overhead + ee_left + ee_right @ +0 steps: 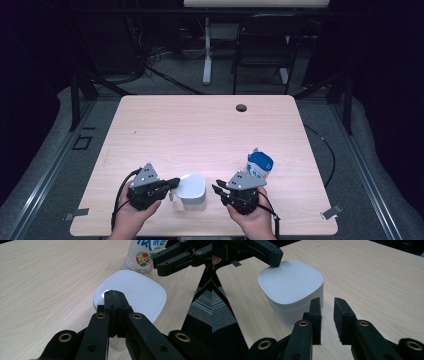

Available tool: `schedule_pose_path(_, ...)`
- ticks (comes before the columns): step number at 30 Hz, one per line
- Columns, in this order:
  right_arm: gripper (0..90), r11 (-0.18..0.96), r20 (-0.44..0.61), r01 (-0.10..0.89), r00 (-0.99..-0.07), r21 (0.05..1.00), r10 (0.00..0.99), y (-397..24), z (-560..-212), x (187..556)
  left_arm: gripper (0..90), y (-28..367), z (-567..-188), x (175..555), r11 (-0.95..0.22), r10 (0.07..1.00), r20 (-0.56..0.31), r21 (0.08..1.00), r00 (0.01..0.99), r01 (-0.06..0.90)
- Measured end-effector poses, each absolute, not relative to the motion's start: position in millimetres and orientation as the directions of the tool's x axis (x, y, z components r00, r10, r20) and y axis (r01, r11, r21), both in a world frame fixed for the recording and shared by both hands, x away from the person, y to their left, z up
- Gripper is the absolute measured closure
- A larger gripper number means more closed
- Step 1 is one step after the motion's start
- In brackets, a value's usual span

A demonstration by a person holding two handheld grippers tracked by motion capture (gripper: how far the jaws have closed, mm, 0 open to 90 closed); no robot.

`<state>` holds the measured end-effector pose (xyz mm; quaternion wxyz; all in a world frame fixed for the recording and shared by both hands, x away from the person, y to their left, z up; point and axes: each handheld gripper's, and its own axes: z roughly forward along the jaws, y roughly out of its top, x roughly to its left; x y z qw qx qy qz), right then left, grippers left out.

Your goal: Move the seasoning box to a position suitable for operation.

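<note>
A white rounded-square container (pixel 192 190) with a flat lid (pixel 135 292) stands near the table's front edge. My left gripper (pixel 172 184) comes in from its left, and its jaws are pressed together with nothing between them. Its tip (pixel 114 293) lies over the near edge of the lid. My right gripper (pixel 218 187) is just to the right of the container (pixel 292 287). Its jaws (pixel 327 307) stand a narrow gap apart beside the container's wall, with bare table showing between them. The left gripper's tip (pixel 273 258) sits on the lid's far corner.
A blue-and-white pouch (pixel 260 166) with printed fruit (pixel 146 255) stands upright just behind the right gripper. The wooden table (pixel 200 130) has a dark cable hole (pixel 241 107) near its far edge. A folding chair (pixel 265 45) stands behind the table.
</note>
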<state>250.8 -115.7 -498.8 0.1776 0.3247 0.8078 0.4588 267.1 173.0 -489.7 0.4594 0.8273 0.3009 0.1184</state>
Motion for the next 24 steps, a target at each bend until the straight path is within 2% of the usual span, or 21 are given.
schedule_pose_path(9,90.0,0.37,0.059,0.387,-0.754,0.845,0.654,-113.3,-501.3,251.7,90.0,175.2,-489.9,265.5,-0.402,0.603,-0.072,0.832,0.794,0.382)
schedule_pose_path(24,90.0,0.428,0.046,0.385,-0.784,0.818,0.619,-101.6,-512.8,250.5,90.0,176.2,-489.9,265.2,-0.405,0.606,-0.066,0.832,0.793,0.379)
